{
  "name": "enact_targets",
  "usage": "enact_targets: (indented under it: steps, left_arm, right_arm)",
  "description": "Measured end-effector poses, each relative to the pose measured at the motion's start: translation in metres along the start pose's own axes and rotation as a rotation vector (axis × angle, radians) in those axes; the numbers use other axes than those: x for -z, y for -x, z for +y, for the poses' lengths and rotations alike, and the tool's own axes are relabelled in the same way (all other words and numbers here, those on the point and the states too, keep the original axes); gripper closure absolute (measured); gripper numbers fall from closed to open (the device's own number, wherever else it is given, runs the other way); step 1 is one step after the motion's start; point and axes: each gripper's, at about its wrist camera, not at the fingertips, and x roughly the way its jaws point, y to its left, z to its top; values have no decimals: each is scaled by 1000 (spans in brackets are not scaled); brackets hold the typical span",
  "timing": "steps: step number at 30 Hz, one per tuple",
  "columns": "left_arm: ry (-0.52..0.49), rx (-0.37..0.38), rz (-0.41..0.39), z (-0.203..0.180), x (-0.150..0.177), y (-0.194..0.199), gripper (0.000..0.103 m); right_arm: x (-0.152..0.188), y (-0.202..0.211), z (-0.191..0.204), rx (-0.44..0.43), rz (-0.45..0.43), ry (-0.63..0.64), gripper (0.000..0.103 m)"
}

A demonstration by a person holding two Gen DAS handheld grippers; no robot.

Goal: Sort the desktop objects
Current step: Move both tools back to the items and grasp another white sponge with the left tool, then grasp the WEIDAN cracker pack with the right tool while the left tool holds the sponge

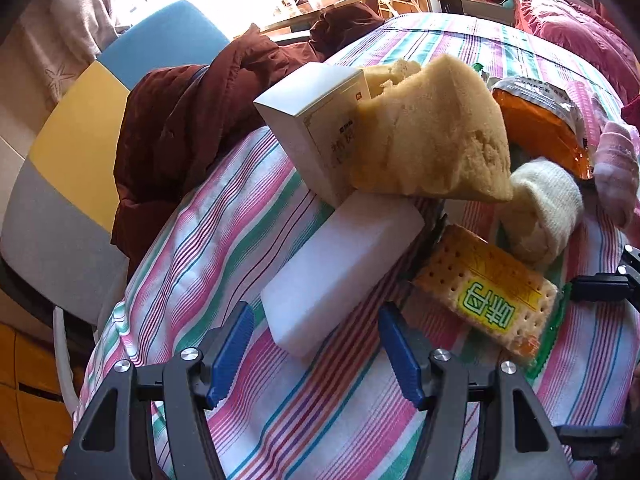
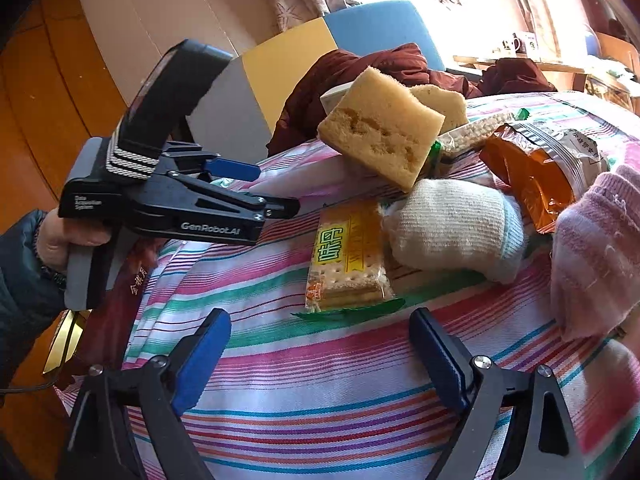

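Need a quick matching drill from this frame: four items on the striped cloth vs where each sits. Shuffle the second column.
Items:
1. white foam block
2. cracker packet
3. tan sponge
4. orange snack bag

Places:
A. propped up against the white box
B. far side, beside the pink sock
C. right ahead of the left gripper, jaws open
D. flat, beside the white sock

Pairs: 1-C, 2-D, 3-A, 4-B

left gripper (image 1: 316, 354) jaws apart, empty | white block (image 1: 340, 272) just ahead
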Motion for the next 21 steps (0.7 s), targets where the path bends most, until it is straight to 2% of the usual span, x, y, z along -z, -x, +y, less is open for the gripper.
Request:
enact_targets:
  steps: [1, 2, 6, 14, 21]
  left_arm:
    - [11, 2, 0, 0, 1, 0, 43]
    - [26, 5, 0, 1, 4, 2, 54]
    - [86, 16, -1, 2, 14, 8, 64]
    - [206, 38, -2, 6, 35, 20, 73]
    - [421, 216, -44, 6, 86, 66, 74]
  right_arm:
    - [0, 0, 0, -6, 0, 0, 9]
    - [0, 0, -1, -10, 0, -2, 8]
    - [0, -1, -2, -23, -5, -7, 7]
    - [0, -1, -2, -21, -6, -6, 7]
    - [1, 1, 1, -3, -1, 9, 7]
